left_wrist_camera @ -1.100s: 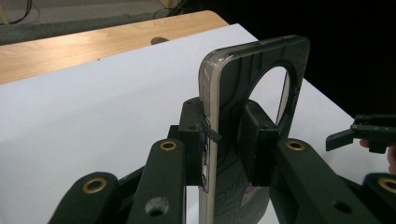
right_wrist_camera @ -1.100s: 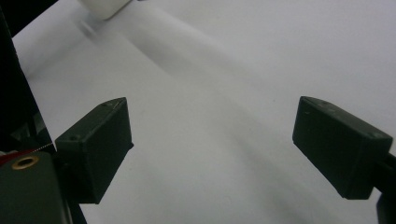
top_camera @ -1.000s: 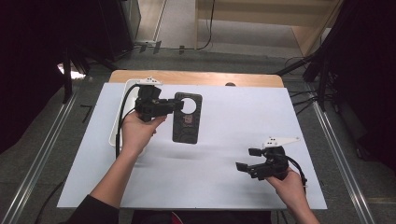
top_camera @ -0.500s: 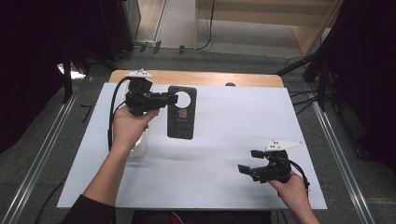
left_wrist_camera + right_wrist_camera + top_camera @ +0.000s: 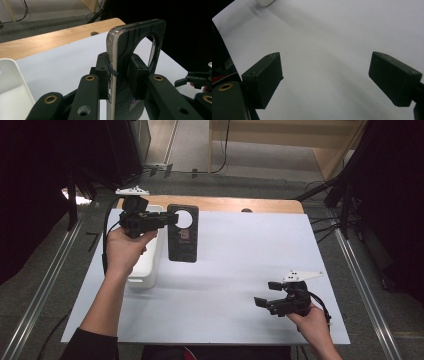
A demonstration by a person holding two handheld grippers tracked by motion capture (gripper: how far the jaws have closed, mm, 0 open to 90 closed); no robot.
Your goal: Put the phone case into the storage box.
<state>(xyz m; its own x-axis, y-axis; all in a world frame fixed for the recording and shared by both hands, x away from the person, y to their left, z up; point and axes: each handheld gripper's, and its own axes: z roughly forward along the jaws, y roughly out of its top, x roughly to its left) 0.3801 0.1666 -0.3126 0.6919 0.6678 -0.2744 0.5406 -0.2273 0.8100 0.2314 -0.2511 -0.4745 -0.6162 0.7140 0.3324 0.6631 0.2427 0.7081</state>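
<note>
A black phone case (image 5: pixel 182 240) with a large round hole near its top hangs upright above the white table sheet (image 5: pixel 240 250). My left gripper (image 5: pixel 169 220) is shut on its upper edge, at the back left. In the left gripper view the case (image 5: pixel 135 42) stands edge-on between the two pads of the left gripper (image 5: pixel 120 77), which press on both of its faces. My right gripper (image 5: pixel 266 293) rests low at the front right, open. Its jaws (image 5: pixel 324 75) stand wide apart over bare white sheet with nothing between them.
A white plastic bin (image 5: pixel 145 265) sits under my left forearm at the table's left; its rim (image 5: pixel 10 82) is at the lower left in the left gripper view. A wooden board (image 5: pixel 225 204) runs along the far edge. Metal rails flank the table.
My left gripper has lifted the phone case and carried it toward the far left. The white bin beneath the hand has come into sight. The right gripper has stayed put.
</note>
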